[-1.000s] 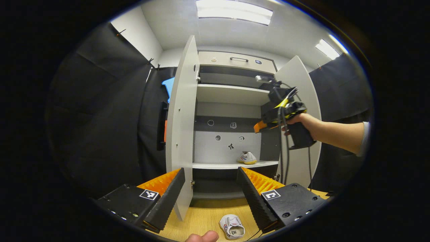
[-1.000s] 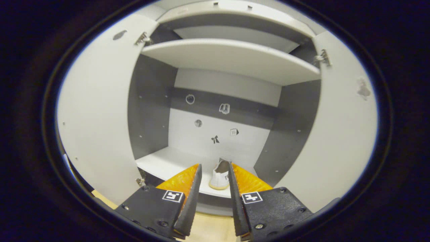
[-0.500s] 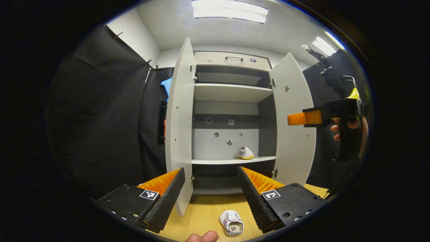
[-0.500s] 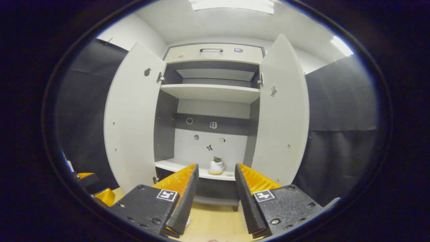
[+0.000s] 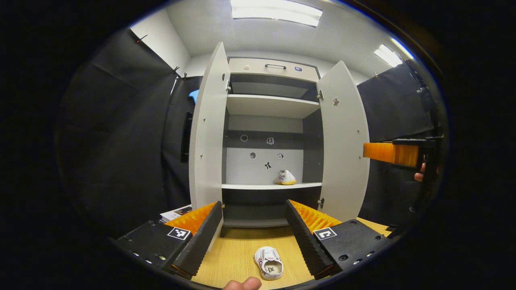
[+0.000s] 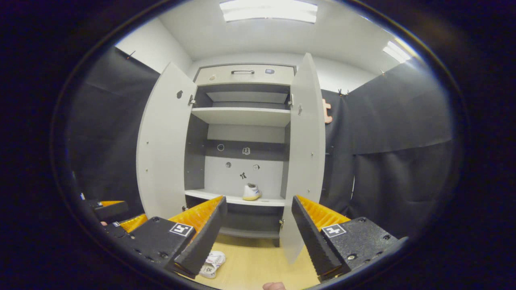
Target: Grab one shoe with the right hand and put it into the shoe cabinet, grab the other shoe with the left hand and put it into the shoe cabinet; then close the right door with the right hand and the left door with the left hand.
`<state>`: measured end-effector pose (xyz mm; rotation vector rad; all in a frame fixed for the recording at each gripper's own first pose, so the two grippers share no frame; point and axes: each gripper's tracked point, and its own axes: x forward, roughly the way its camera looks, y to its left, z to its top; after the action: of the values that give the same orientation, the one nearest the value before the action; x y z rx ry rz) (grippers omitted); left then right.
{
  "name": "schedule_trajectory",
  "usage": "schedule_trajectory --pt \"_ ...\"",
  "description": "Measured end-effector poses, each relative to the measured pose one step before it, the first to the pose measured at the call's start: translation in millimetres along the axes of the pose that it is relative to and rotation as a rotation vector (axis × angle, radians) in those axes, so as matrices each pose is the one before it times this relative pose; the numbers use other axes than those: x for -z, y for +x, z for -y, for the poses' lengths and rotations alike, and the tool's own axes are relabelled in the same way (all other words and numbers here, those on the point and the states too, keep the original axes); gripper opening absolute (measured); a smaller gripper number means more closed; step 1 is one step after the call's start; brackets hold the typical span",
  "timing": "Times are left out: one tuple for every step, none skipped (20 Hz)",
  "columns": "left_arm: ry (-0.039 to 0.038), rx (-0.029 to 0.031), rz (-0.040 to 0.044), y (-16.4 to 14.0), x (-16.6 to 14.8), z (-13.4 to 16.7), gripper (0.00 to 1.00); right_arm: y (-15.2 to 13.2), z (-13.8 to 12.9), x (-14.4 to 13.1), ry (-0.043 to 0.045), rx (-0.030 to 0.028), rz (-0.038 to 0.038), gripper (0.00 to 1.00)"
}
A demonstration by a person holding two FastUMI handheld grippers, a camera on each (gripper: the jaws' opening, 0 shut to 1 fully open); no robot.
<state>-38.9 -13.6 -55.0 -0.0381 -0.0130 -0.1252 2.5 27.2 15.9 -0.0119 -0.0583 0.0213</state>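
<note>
On the wooden floor point(image 5: 238, 257), between your left gripper point(image 5: 254, 233) and its spread, empty jaws, the second shoe point(image 5: 269, 262) lies at 6 o'clock, long axis running toward 12; which end leads is unclear. Your right gripper point(image 6: 258, 237), also spread, sits farther off. At 12 o'clock, the first shoe point(image 5: 285, 177) rests inside the shoe cabinet point(image 5: 266, 186).

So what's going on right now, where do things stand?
Both tools open, empty: left tool, right tool. One shoe on the cabinet shelf; other shoe on the floor. Both doors open: left door, right door. Nothing in the way.
</note>
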Motion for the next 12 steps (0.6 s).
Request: schedule_trajectory --pt "-0.00205 -0.00547 -0.00775 1.44 6.86 0.70 0.95 -2.09 6.18 -1.30 0.01255 0.01466 0.00356 1.00" --pt "-0.00347 -0.00458 -0.00618 1.48 7.66 0.84 0.95 -2.78 4.55 -0.11 0.00691 0.00576 0.00444 1.00" --pt "-0.00628 0.01013 -0.01536 2.88 11.71 4.85 0.95 -1.97 1.36 -0.81 0.00522 -0.00123 0.00449 1.00" --pt "-0.00250 0.01580 -0.02820 2.87 15.25 6.67 0.95 -2.48 0.36 0.28 0.00141 -0.00526 0.00332 1.00" --pt "0.00628 0.01365 -0.04123 4.57 18.17 4.27 0.95 -1.40 1.03 0.49 -0.00361 -0.00249 -0.00071 1.00" --pt "0.00665 0.01470 -0.05329 4.94 20.31 2.38 0.95 -1.74 2.31 0.84 -0.00589 -0.00132 0.00006 1.00" --pt "0.00077 0.00245 -0.05384 4.14 19.05 1.26 0.95 -1.53 1.21 0.66 -0.00600 -0.00026 0.00179 1.00" --pt "-0.01117 0.00211 -0.04103 4.56 17.68 1.84 0.95 -0.79 0.67 0.38 -0.00601 0.00125 0.00025 1.00" --pt "-0.02098 0.01413 -0.02888 6.22 14.68 3.49 0.96 -0.44 0.66 1.06 -0.00314 -0.00121 -0.00122 1.00" --pt "-0.01900 0.00609 -0.03219 7.28 12.45 -0.63 0.96 0.33 0.07 2.05 0.00030 -0.00405 -0.00409 1.00" --pt "-0.01257 0.00770 -0.03385 6.37 12.23 -0.29 0.95 0.07 -0.05 2.10 0.00462 -0.00360 -0.00672 1.00" --pt "-0.01151 -0.00104 -0.03192 5.56 11.77 -2.07 0.96 1.06 0.65 3.08 0.00520 -0.00300 -0.00867 1.00"
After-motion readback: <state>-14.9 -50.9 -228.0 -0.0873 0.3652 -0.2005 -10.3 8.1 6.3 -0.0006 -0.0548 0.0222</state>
